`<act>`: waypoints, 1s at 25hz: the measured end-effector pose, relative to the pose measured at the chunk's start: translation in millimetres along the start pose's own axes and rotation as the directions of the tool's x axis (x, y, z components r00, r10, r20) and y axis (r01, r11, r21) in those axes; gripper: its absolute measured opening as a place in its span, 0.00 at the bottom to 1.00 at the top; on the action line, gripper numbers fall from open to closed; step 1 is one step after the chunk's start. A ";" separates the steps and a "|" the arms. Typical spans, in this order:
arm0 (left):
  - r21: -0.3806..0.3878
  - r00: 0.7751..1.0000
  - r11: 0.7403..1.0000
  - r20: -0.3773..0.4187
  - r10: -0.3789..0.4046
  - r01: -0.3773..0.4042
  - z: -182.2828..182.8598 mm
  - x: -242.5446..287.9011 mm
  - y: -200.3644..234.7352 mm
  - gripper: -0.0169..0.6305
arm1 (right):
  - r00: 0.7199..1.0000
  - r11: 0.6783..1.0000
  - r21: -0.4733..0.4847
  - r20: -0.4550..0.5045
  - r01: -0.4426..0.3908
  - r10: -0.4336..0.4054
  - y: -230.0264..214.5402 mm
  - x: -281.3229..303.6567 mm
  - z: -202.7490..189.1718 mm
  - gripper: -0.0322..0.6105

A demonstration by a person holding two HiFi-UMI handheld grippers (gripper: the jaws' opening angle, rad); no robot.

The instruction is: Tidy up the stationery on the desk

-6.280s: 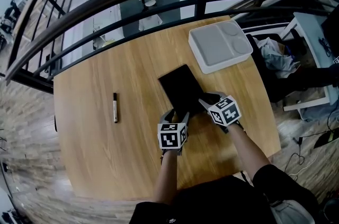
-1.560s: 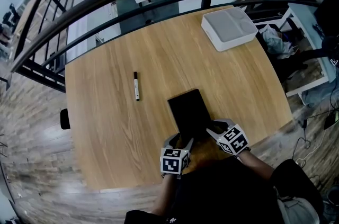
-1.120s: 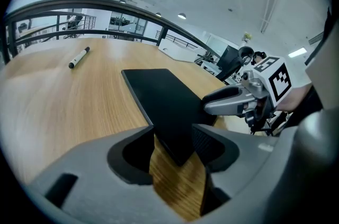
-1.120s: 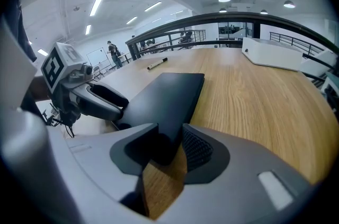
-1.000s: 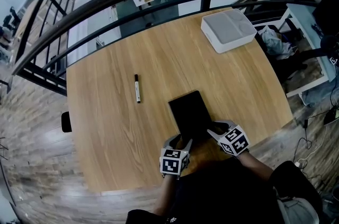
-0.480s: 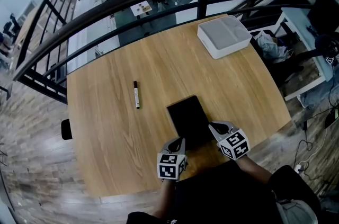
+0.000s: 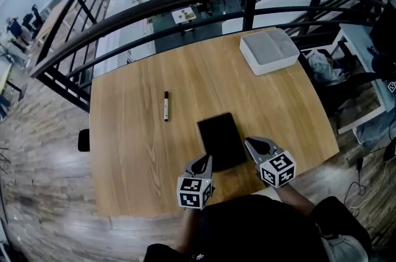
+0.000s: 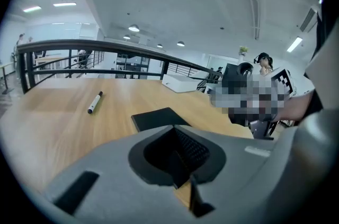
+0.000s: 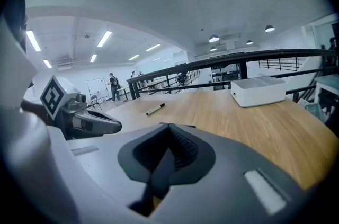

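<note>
Holding a gripper in each hand over the near part of the tabletop (image 7: 136,149), you have the left gripper (image 7: 206,160) at the near left corner of the pad (image 7: 221,142) and the right gripper (image 7: 250,143) just beside the pad's right edge. The left gripper view shows its jaws pressed together with nothing pinched between them. The right gripper view shows the same: jaws closed on each other and empty. The pad is black and lies flat on the wood between your two grippers, its long sides running away from you and slightly to the left. From the left gripper view it sits just beyond the jaw tips, and whether either gripper touches it you cannot tell. The marker (image 7: 166,106) lies by itself to the left of the pad and farther from you, well apart from both grippers, with its dark cap toward the far side. The tray (image 7: 257,62), white with a grey inside, stands at the far right corner of the tabletop, near the dark railing (image 7: 185,0) that curves round behind it. Both marker cubes face up toward your head, close to your body.
</note>
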State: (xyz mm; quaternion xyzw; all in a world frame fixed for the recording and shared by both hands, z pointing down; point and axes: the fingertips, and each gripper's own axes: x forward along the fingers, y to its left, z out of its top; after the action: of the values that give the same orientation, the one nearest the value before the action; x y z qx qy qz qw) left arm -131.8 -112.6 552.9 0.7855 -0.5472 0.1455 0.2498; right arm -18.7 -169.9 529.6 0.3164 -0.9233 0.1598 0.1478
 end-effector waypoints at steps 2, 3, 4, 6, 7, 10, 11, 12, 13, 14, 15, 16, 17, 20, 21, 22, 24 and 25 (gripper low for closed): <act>0.010 0.999 1.000 0.025 0.020 -0.020 6.7 -7.7 -7.9 0.02 | 0.999 1.000 0.003 0.023 -0.023 0.023 3.2 -10.3 6.2 0.06; 0.009 0.999 1.000 0.038 0.028 -0.028 9.0 -10.8 -12.3 0.02 | 0.999 0.999 0.005 0.035 -0.034 0.033 4.5 -15.9 8.0 0.06; 0.009 0.998 0.999 0.051 0.036 -0.036 10.8 -13.7 -16.6 0.02 | 0.998 0.999 0.006 0.047 -0.043 0.043 5.6 -21.5 9.5 0.06; 0.014 0.996 0.999 0.070 0.048 -0.049 13.1 -20.7 -26.3 0.02 | 0.996 0.998 0.010 0.065 -0.056 0.056 8.0 -33.0 11.3 0.06; 0.020 0.996 0.998 0.076 0.051 -0.053 13.6 -25.2 -32.0 0.02 | 0.996 0.998 0.012 0.070 -0.060 0.059 9.5 -38.9 11.3 0.06; 0.030 0.995 0.998 0.089 0.054 -0.057 12.7 -37.4 -49.5 0.02 | 0.995 0.998 0.021 0.081 -0.066 0.064 12.5 -55.0 7.4 0.06; 0.033 0.994 0.998 0.095 0.056 -0.060 12.5 -40.5 -55.2 0.02 | 0.994 0.997 0.028 0.084 -0.068 0.065 12.7 -60.0 4.8 0.06; 0.036 0.993 0.997 0.104 0.059 -0.063 12.2 -43.8 -60.6 0.02 | 0.994 0.997 0.036 0.088 -0.071 0.067 13.5 -65.3 2.2 0.06; 0.040 0.992 0.997 0.111 0.062 -0.066 11.1 -47.3 -65.5 0.02 | 0.993 0.996 0.044 0.093 -0.075 0.071 15.0 -70.6 -0.1 0.06; 0.045 0.991 0.997 0.114 0.065 -0.070 8.9 -50.6 -69.8 0.02 | 0.992 0.996 0.049 0.099 -0.079 0.074 16.7 -75.8 -1.9 0.06; 0.049 0.991 0.996 0.116 0.067 -0.073 6.6 -53.7 -74.0 0.02 | 0.991 0.995 0.052 0.106 -0.083 0.077 18.1 -80.5 -3.3 0.06; 0.056 0.991 0.996 0.115 0.070 -0.077 4.3 -56.8 -78.1 0.02 | 0.990 0.995 0.053 0.113 -0.086 0.080 19.0 -84.5 -4.7 0.06; 0.063 0.991 0.995 0.115 0.073 -0.081 2.2 -60.3 -81.7 0.02 | 0.990 0.995 0.053 0.118 -0.087 0.080 19.8 -87.7 -6.3 0.06; 0.080 0.989 0.993 0.127 0.079 -0.090 1.9 -71.9 -91.2 0.02 | 0.989 0.994 0.063 0.127 -0.086 0.078 22.3 -97.1 -10.5 0.06; 0.082 0.988 0.993 0.132 0.077 -0.088 2.4 -74.3 -94.3 0.02 | 0.989 0.994 0.068 0.129 -0.084 0.075 22.6 -100.7 -11.3 0.06; 0.082 0.988 0.993 0.135 0.076 -0.087 1.5 -75.2 -96.4 0.02 | 0.989 0.994 0.073 0.131 -0.081 0.071 22.3 -104.0 -11.9 0.06; 0.086 0.988 0.992 0.132 0.076 -0.088 -1.7 -73.5 -96.2 0.02 | 0.988 0.994 0.079 0.139 -0.073 0.062 20.2 -107.6 -11.8 0.06; 0.090 0.989 0.992 0.131 0.075 -0.087 -2.1 -72.3 -95.0 0.02 | 0.988 0.994 0.082 0.144 -0.068 0.056 19.4 -108.3 -10.9 0.06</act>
State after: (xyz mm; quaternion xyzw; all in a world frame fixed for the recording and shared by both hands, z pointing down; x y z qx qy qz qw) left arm -69.0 -28.3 496.2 0.7814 -0.5858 0.1311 0.1705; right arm 52.8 -93.0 495.0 0.3042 -0.9331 0.1814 0.0629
